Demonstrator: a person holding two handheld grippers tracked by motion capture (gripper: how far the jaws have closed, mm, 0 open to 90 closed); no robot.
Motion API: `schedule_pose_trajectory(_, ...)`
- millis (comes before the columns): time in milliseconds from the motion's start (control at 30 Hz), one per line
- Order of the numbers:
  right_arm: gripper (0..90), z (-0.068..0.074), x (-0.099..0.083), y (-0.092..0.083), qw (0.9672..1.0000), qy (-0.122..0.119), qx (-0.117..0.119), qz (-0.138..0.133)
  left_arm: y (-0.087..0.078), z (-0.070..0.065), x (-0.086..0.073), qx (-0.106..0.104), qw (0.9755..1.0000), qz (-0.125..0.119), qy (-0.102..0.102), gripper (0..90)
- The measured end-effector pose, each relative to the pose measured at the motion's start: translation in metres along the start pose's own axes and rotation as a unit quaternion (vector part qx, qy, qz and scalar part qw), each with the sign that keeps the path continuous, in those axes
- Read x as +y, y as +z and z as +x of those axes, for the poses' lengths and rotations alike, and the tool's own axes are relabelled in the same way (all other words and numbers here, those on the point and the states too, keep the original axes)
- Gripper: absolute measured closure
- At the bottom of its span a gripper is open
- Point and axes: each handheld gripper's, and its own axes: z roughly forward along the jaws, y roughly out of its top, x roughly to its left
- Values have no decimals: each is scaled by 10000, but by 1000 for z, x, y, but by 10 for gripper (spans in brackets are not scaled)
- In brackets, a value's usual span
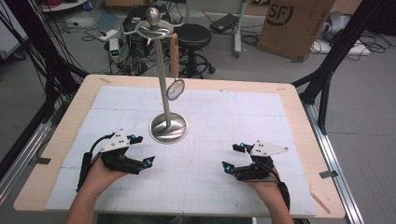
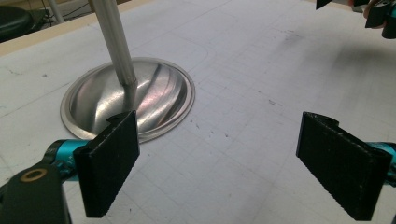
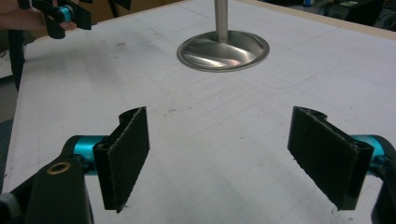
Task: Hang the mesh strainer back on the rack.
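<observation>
The tall polished steel stand (image 1: 167,93) stood mid-desk, a small round strainer (image 1: 175,89) hanging from it. Both the left tongs (image 1: 138,150) and right tongs (image 1: 233,157) hovered released, empty. Best approach: steady the base, lift the strainer gently.

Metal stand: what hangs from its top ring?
From the metal stand hangs a round strainer-like utensil by its wooden handle. Its hook on the ring is too small to make out.
</observation>
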Motion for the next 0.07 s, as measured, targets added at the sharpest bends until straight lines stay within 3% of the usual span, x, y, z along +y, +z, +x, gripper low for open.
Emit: schedule_pose_trajectory(67,200,0,0,0,10000,-19,8,15,0,0,0,9,10000,-8,-7,139)
